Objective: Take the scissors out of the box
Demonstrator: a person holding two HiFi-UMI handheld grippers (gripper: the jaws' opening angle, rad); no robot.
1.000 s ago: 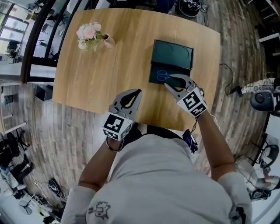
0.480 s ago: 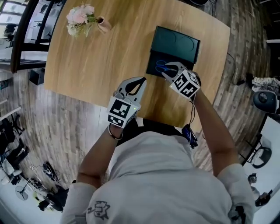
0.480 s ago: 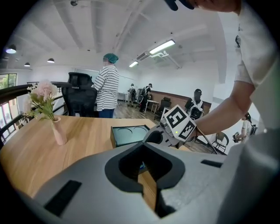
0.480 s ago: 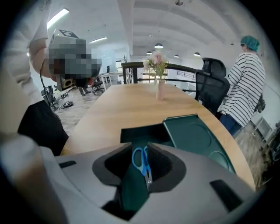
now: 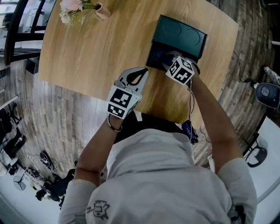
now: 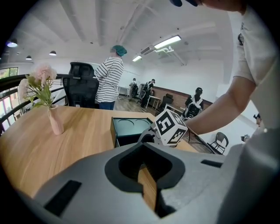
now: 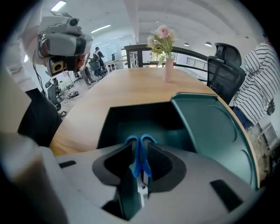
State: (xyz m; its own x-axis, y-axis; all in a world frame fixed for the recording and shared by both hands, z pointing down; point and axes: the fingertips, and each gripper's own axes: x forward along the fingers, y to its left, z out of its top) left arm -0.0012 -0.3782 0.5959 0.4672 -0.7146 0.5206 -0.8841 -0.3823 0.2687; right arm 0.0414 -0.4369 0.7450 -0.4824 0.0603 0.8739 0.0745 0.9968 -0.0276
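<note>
We see one pair of blue-handled steel scissors [image 7: 139, 159] lying inside the one dark green rectangular box [image 7: 131, 116]. Their long axis runs left to right, in line with the right gripper [image 7: 140, 142]. The two blue finger loops point left and the blades point right, back towards that gripper's body. The right gripper reaches into the box with its jaws a little apart, one on each side of the handles; we cannot tell whether the pads touch them. The left gripper [image 5: 145, 70], the second of the two, hangs over the near edge of the light wooden table [image 5: 96, 57], its jaws together on nothing. The box's single green lid [image 5: 183, 33] stands open on the far side and carries two round recesses. One pink vase of pale flowers [image 5: 101, 11] stands far left, cut off by the head view's top edge. The blade tips are hidden behind the right gripper's jaws, and in the head view that gripper and its marker cube cover nearly all of the scissors.
</note>
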